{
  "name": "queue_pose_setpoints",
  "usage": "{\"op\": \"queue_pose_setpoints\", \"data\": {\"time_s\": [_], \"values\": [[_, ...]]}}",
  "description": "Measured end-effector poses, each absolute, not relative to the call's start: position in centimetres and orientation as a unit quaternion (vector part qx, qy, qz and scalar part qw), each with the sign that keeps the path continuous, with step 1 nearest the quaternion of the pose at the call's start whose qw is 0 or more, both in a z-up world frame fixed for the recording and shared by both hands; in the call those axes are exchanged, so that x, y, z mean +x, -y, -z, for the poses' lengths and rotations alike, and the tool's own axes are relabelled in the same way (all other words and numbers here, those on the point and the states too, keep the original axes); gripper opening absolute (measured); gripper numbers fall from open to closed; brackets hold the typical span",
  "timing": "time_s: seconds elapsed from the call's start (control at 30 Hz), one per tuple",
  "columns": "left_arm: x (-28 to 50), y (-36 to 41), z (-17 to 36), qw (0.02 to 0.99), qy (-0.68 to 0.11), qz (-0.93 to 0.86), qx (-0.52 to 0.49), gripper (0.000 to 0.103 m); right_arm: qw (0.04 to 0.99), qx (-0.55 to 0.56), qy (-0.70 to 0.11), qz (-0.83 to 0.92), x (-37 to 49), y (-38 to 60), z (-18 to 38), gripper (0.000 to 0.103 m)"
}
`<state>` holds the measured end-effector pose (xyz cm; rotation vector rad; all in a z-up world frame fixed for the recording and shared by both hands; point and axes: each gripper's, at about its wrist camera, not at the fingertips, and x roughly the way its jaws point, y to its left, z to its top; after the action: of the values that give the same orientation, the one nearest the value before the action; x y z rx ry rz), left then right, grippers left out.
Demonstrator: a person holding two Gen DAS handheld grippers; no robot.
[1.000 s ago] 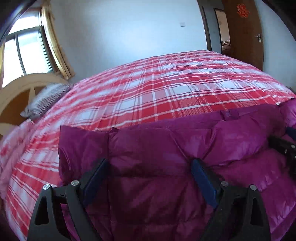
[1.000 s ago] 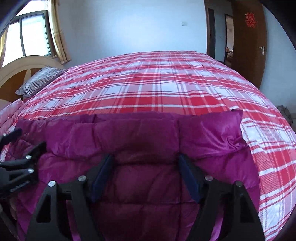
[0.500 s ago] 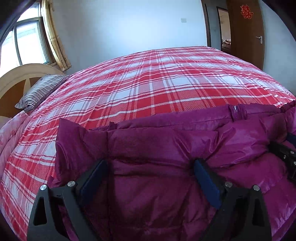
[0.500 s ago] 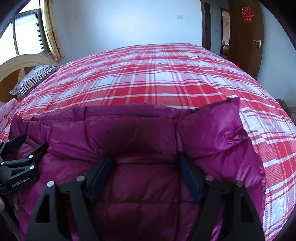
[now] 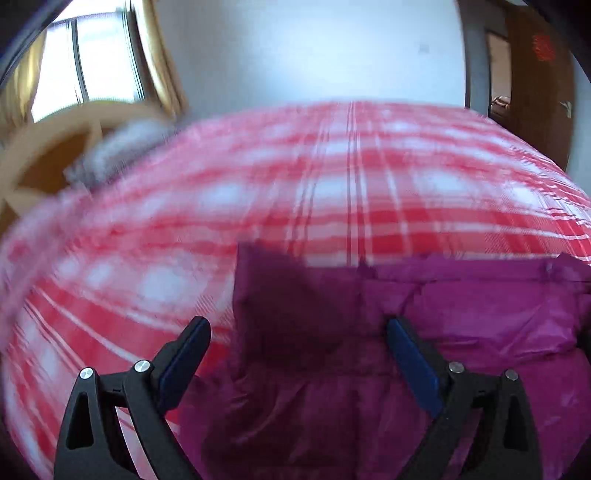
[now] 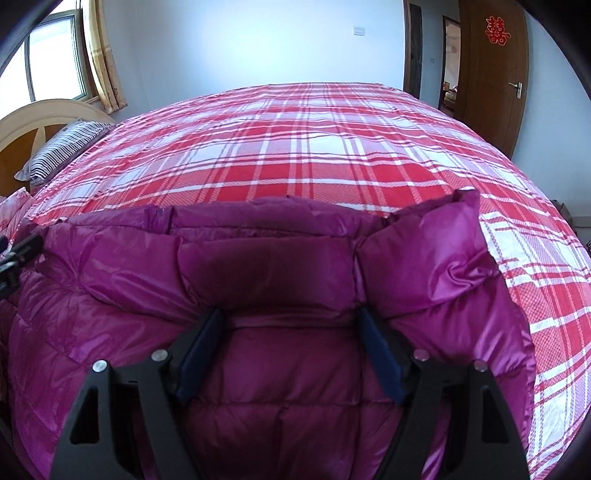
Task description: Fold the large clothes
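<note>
Red double-happiness emblem [image 6: 497,30] is displayed on door [image 6: 491,74]. Purple down jacket [image 6: 288,291] is spread at bed [image 6: 314,147] edge; left gripper [image 5: 297,354] and right gripper [image 6: 291,345] are held wide.

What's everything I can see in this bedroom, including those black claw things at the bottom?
Puffy jacket: one, magenta, lying at the near edge of the bed, under both grippers.
Bedspread: one, red and white plaid, covering the bed.
Pillow: one, striped dark and white, far left by the headboard.
Headboard: one, cream and brown, left end of the bed.
Window: one, bright, upper left, with a yellow curtain beside it.
Door: one, brown, far right, a red ornament on it.
Left gripper: one, black with blue pads, fingers spread over the jacket's left edge.
Right gripper: one, same colours, fingers spread with jacket between them.
</note>
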<state>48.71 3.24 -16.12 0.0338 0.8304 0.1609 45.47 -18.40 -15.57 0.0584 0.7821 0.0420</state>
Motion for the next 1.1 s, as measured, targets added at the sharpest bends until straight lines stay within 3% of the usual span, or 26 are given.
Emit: {"op": "queue_pose_setpoints", "data": {"time_s": [0.73, 1.0, 1.1], "values": [[49.6, -3.2, 17.9, 0.902, -0.425, -0.075, 0.003, 0.102, 0.92, 0.005, -0.392, -0.007, 45.7, 17.8, 15.8, 0.08], [44.8, 0.4, 12.6, 0.927, -0.373, -0.03, -0.014, 0.102, 0.92, 0.004, -0.392, -0.006, 45.8, 17.7, 16.1, 0.081], [44.2, 3.2, 13.2, 0.922, -0.386, 0.008, 0.013, 0.102, 0.92, 0.004, -0.391, -0.006, 45.9, 17.7, 16.1, 0.081]]}}
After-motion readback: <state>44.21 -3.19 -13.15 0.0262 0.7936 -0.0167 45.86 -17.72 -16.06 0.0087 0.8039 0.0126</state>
